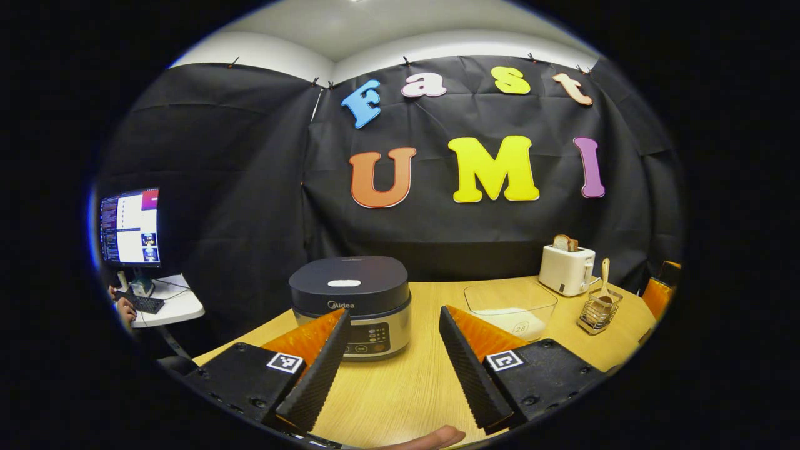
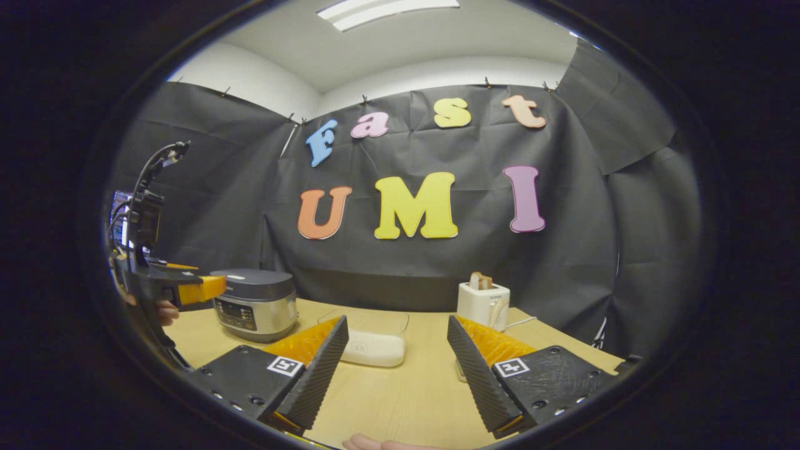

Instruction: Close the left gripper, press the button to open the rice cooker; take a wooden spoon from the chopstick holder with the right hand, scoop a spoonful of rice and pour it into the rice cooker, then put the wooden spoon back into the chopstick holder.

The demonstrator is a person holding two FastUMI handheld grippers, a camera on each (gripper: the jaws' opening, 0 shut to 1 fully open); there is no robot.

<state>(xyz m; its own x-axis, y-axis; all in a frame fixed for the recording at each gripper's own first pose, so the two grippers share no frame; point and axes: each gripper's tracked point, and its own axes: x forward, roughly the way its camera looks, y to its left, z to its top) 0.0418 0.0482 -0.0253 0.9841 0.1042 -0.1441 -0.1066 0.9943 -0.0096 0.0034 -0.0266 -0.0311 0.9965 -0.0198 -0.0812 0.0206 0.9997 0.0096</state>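
My left gripper (image 1: pixel 390 356) hangs above the table (image 1: pixel 400 387) with its jaws wide and nothing between them; my right gripper (image 2: pixel 397 369) is the same, wide and empty. The rice cooker (image 1: pixel 350 306) sits at about eleven o'clock from my left fingers, close ahead, its lid down. The first step is not yet done, I judge: I must bring the left jaws together, so they make one blunt point, then come down on the pale oval button (image 1: pixel 344 283) on the lid – straight and centred, so the tip does not slide off. The front of the cooker carries the word "Midea" above the control panel. The container of rice (image 2: pixel 374 347) lies just ahead of my right fingers. The wooden spoon (image 1: pixel 604 290) stands in the wire chopstick holder (image 1: pixel 599 312) at two o'clock in the left gripper view, beside the toaster (image 1: pixel 565 269).
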